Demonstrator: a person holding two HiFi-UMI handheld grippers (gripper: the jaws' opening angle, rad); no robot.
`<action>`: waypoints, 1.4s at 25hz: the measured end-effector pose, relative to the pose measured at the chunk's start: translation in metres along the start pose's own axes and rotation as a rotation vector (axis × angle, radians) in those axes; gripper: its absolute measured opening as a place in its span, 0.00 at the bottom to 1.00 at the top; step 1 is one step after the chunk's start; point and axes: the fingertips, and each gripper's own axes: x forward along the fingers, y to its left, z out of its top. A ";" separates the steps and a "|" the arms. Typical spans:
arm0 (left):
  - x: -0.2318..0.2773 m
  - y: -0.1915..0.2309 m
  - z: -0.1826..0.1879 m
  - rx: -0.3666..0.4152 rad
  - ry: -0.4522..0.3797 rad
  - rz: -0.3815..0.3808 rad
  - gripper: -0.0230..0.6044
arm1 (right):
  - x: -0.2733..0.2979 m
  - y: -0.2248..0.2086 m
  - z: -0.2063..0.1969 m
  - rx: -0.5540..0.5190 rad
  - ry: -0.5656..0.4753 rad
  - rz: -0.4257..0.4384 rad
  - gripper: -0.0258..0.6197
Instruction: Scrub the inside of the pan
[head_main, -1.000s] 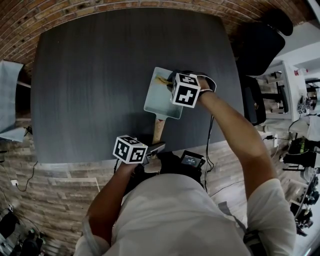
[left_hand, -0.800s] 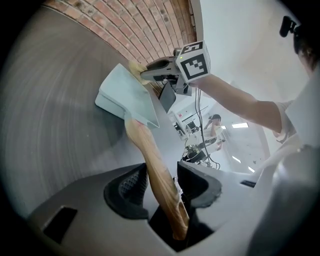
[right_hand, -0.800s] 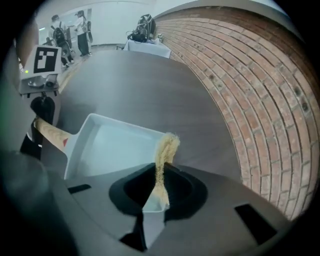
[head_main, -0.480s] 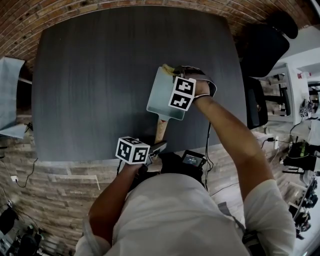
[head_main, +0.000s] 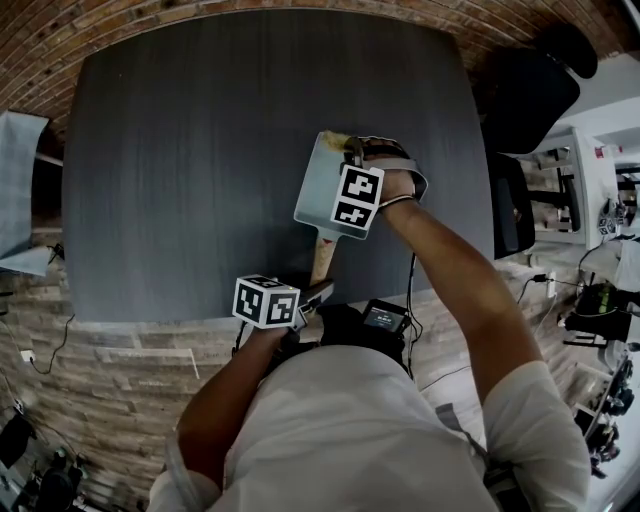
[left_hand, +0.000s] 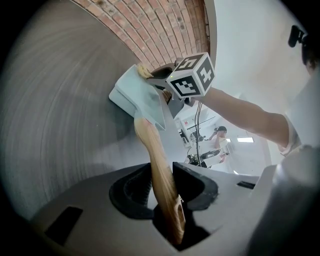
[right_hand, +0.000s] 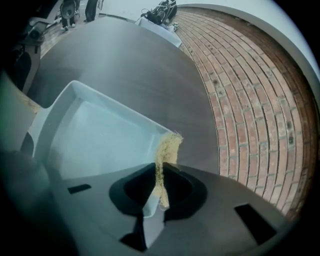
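Note:
A pale square pan (head_main: 318, 190) with a wooden handle (head_main: 320, 260) lies on the dark table (head_main: 190, 150), its handle pointing at the near edge. The handle (left_hand: 156, 160) runs between the jaws of my left gripper (left_hand: 162, 187), which are closing, and their pads touch it on both sides. In the head view this left gripper (head_main: 312, 293) sits at the table's near edge. My right gripper (right_hand: 159, 187) is shut on a thin yellow scrub pad (right_hand: 167, 147). It holds the pad against the pan's (right_hand: 100, 140) far corner. The right gripper (head_main: 350, 152) hangs over the pan's far right side.
A black office chair (head_main: 520, 90) stands off the table's right side. A brick wall (right_hand: 260, 100) runs behind the table's far edge. A grey panel (head_main: 20, 200) stands off the table's left side. Cables hang off the near edge by the person's body.
My right gripper has slid the scrub pad from the pan's middle to its far corner. The pan has shifted slightly away. The left gripper has stayed at the handle.

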 end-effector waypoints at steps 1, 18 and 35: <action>0.000 0.000 0.000 -0.003 -0.002 0.000 0.24 | 0.000 0.000 0.000 0.003 0.001 -0.001 0.12; 0.001 0.000 0.003 -0.039 -0.038 0.004 0.23 | 0.010 0.035 -0.002 0.125 0.020 0.115 0.12; -0.001 0.003 0.001 -0.037 -0.030 -0.003 0.23 | -0.020 0.083 0.005 0.146 -0.031 0.399 0.12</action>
